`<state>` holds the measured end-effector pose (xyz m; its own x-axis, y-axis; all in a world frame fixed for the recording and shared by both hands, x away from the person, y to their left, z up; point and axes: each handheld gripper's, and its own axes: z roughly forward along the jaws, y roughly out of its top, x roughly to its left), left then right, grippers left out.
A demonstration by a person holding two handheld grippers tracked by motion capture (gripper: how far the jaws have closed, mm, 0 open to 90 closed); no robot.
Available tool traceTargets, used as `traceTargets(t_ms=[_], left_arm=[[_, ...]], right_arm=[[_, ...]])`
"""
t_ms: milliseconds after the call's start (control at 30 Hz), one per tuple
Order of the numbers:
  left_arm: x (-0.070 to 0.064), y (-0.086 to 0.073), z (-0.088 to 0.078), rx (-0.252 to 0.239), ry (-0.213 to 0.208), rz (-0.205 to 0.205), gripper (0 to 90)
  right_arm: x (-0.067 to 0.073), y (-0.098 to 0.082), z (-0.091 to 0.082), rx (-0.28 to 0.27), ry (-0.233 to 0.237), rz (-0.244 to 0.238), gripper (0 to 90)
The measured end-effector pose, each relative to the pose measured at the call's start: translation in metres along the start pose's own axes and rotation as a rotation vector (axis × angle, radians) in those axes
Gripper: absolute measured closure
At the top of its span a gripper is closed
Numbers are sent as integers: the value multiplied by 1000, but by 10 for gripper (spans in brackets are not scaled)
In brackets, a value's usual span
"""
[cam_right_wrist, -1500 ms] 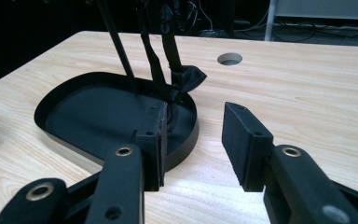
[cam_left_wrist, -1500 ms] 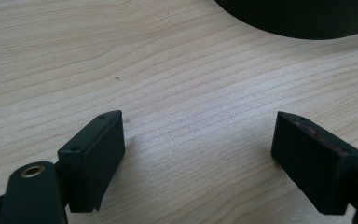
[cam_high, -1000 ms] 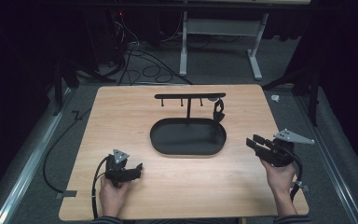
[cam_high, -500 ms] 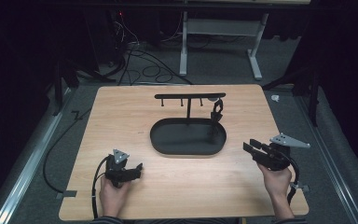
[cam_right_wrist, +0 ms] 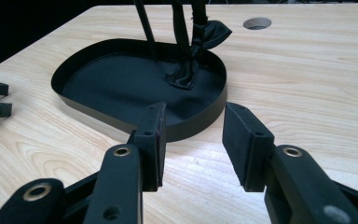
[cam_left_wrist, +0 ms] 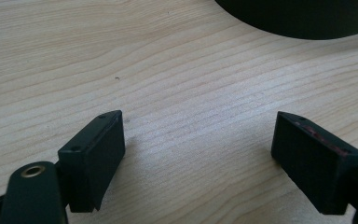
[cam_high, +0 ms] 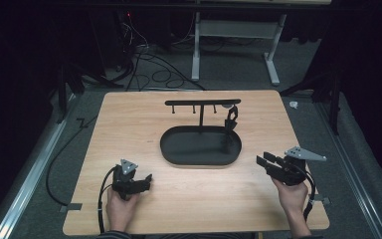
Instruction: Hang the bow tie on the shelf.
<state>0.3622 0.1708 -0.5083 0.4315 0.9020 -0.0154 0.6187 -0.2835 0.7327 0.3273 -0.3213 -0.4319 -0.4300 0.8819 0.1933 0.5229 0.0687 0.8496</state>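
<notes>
black tray [cam_right_wrist: 200, 119] just beyond right gripper [cam_right_wrist: 193, 140] parted jaws.

I'm working at a light wood table [cam_high: 129, 124] w/ a round hole [cam_right_wrist: 257, 22] near its far right. A black oval tray [cam_high: 174, 154] is sitting mid-table, its T-shaped stand [cam_high: 202, 103] rising from the back.

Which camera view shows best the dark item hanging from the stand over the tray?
The right gripper view shows the dark item best: it is close, knotted, and its lower end rests in the black tray. In the high view it is small, hanging at the right end of the stand. The left gripper view shows just an edge of the tray.
</notes>
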Motion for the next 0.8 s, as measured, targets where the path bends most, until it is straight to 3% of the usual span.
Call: traceTargets(t_ms=[800], left_arm=[[0, 0, 0, 0, 0, 0, 179]], right_arm=[[5, -14, 11, 23, 18, 16, 610]])
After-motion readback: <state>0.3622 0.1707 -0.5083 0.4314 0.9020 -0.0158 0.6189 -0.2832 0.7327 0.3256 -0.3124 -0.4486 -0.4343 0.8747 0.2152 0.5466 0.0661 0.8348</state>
